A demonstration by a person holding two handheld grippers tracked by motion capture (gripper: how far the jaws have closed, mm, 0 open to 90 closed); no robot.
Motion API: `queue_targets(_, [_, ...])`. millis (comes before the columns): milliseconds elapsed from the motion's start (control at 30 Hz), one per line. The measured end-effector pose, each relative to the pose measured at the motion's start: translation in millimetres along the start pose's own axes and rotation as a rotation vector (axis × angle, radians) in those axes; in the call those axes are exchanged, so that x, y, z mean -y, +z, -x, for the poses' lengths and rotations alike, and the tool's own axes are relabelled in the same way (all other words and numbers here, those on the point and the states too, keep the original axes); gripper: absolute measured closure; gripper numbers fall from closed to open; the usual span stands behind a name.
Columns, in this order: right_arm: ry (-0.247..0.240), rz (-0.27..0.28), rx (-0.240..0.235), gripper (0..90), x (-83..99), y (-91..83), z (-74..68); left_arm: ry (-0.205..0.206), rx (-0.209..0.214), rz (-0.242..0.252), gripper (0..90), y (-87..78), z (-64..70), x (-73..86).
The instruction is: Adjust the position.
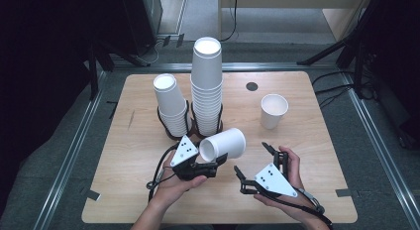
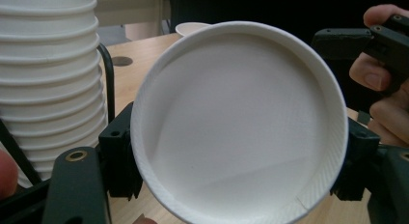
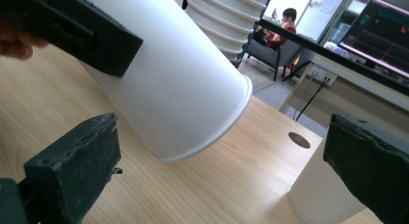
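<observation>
Your left tool (image 1: 214, 166) pinched a cup (image 1: 225, 144) sideways beside the stacks (image 1: 206, 86), your right tool (image 1: 252, 163) spread nearby; next, probably upright placement on the table (image 1: 307, 185).

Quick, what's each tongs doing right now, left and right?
Left tongs: shut on a cup, held on its side.
Right tongs: open, holding nothing.

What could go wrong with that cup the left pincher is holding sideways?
The left gripper pinches the thin paper cup by its sides, so squeezing might dent it or let it slip. It also hangs close to the tall stack; a careless swing could topple those cups.
</observation>
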State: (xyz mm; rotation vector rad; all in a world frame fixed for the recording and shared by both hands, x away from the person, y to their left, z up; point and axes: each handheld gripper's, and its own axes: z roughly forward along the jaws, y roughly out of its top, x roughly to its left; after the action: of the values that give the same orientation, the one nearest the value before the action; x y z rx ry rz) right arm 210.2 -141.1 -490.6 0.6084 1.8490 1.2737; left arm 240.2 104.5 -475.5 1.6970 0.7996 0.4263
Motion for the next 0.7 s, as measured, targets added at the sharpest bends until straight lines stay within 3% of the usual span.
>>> queue_targets(267, [0.142,0.001,0.010,0.1,-2.1,2.3,2.8,-0.020,0.005,0.032,24.3,0.6,-0.6,1.7])
queue_targets(367, [0.203,0.026,0.003,0.1,-4.0,1.8,2.9,-0.016,-0.004,0.042,24.3,0.2,0.0,1.7])
queue_targets(467, [0.286,0.026,0.010,0.3,-6.0,2.9,3.8,-0.017,-0.010,0.054,24.3,-0.3,0.3,1.8])
queue_targets(600, [0.417,0.028,-0.019,0.7,-7.8,3.9,4.4,-0.008,-0.015,0.066,24.3,-0.5,0.6,2.3])
queue_targets(700, [0.481,0.029,-0.032,0.7,-9.0,4.6,4.4,-0.008,-0.013,0.071,24.3,0.6,1.5,3.6])
